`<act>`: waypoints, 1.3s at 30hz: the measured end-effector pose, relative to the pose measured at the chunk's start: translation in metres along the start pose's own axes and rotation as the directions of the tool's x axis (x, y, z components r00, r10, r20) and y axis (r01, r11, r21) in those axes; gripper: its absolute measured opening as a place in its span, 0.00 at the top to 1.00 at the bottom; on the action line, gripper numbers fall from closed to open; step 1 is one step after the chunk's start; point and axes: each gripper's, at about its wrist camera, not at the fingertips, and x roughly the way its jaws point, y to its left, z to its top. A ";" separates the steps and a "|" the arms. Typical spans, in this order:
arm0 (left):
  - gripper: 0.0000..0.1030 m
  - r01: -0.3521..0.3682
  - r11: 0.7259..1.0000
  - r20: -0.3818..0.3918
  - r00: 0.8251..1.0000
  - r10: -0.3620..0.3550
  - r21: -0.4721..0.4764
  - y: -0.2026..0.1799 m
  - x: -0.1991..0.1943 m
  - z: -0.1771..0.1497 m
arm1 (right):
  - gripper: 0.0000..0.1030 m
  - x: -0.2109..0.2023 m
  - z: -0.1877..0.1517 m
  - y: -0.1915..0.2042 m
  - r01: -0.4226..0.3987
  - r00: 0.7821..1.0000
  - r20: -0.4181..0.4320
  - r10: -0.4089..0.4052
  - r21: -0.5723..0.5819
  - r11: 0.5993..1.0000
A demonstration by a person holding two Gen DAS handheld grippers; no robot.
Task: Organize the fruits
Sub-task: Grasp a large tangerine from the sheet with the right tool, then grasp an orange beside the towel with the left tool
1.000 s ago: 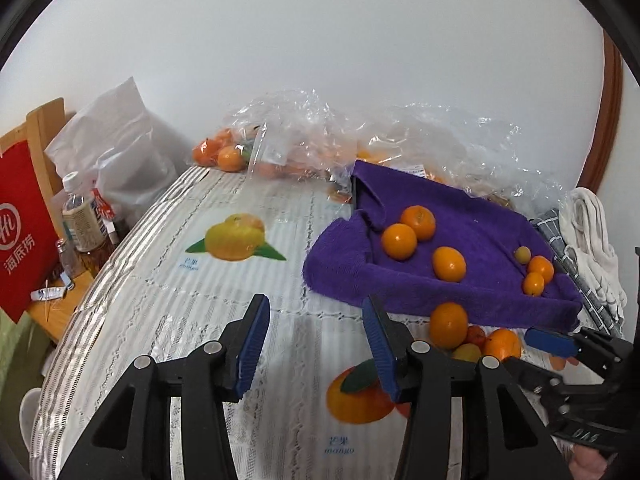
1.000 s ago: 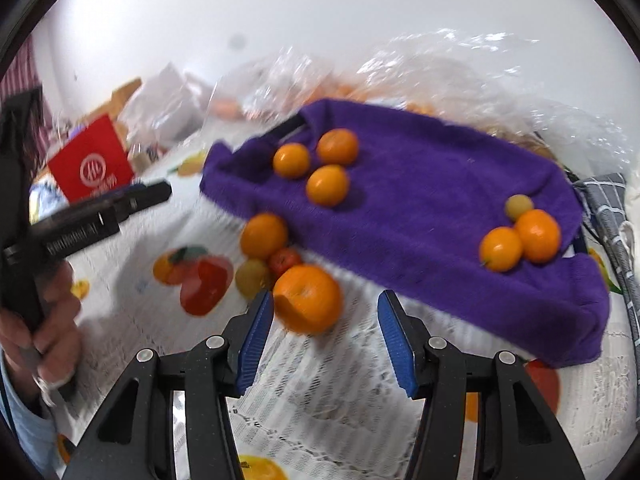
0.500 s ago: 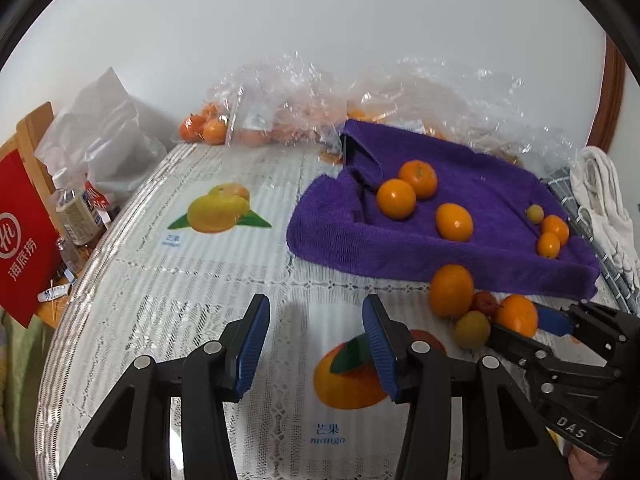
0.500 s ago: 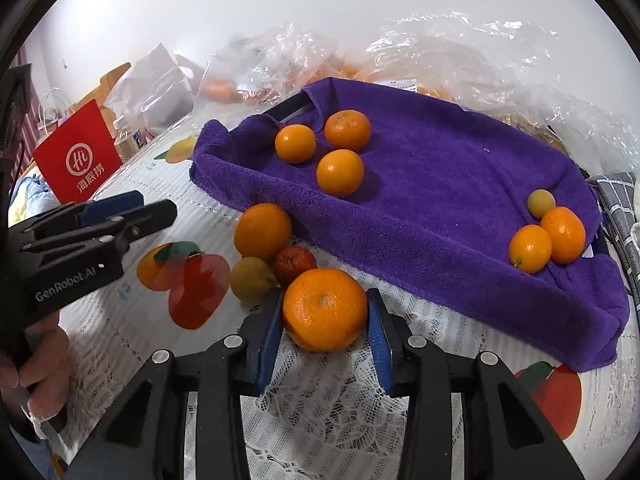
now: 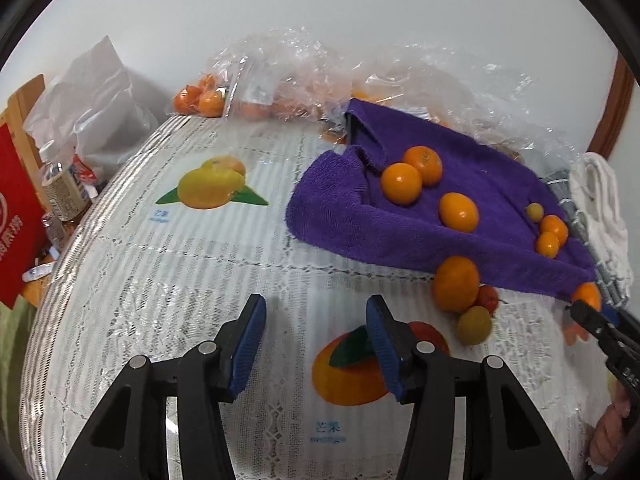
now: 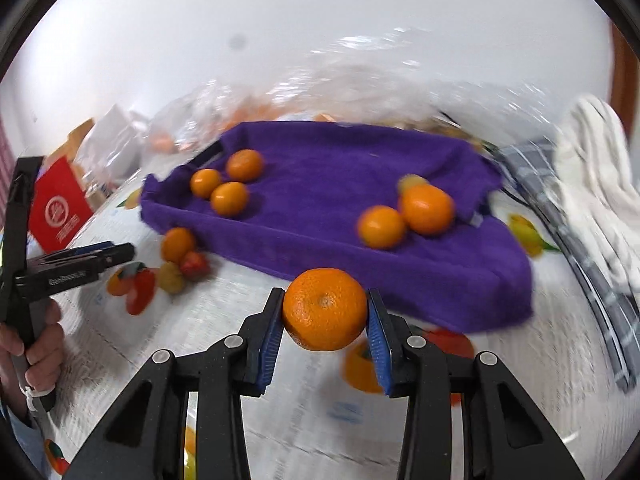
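Note:
My right gripper (image 6: 324, 312) is shut on a large orange (image 6: 325, 309) and holds it above the table, in front of the purple towel (image 6: 320, 208). It also shows in the left wrist view (image 5: 592, 320) at the right edge. Three oranges (image 6: 228, 182) lie on the towel's left part; two oranges (image 6: 404, 216) and a small yellow fruit lie on its right part. An orange (image 5: 456, 283), a small red fruit (image 5: 488, 297) and a yellow-green fruit (image 5: 474, 325) sit on the tablecloth by the towel's front edge. My left gripper (image 5: 316, 340) is open and empty over the tablecloth.
Clear plastic bags (image 5: 304, 76) with more oranges lie behind the towel. A white bag (image 5: 96, 100), bottles (image 5: 64, 188) and a red box (image 5: 16, 220) stand at the left. A white cloth (image 5: 600, 204) and checked cloth lie at the right.
My right gripper closed on the large orange on the tablecloth, lifted it and swung right along the towel. My left gripper stayed open and drifted a little.

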 end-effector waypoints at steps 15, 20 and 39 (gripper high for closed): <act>0.52 0.227 0.973 -0.021 0.974 -0.226 0.048 -0.058 -0.005 0.014 | 0.62 -0.010 0.000 -0.034 -0.021 0.999 0.037 0.016 0.142 0.990; 0.53 0.182 0.983 -0.057 0.982 -0.183 -0.023 -0.062 0.015 0.025 | 0.62 -0.011 0.001 -0.038 -0.028 0.999 0.038 0.023 0.162 0.986; 0.71 0.244 0.970 0.032 0.969 -0.244 -0.004 -0.060 0.012 0.013 | 0.62 -0.007 0.000 -0.032 -0.005 0.999 0.040 0.000 0.133 0.991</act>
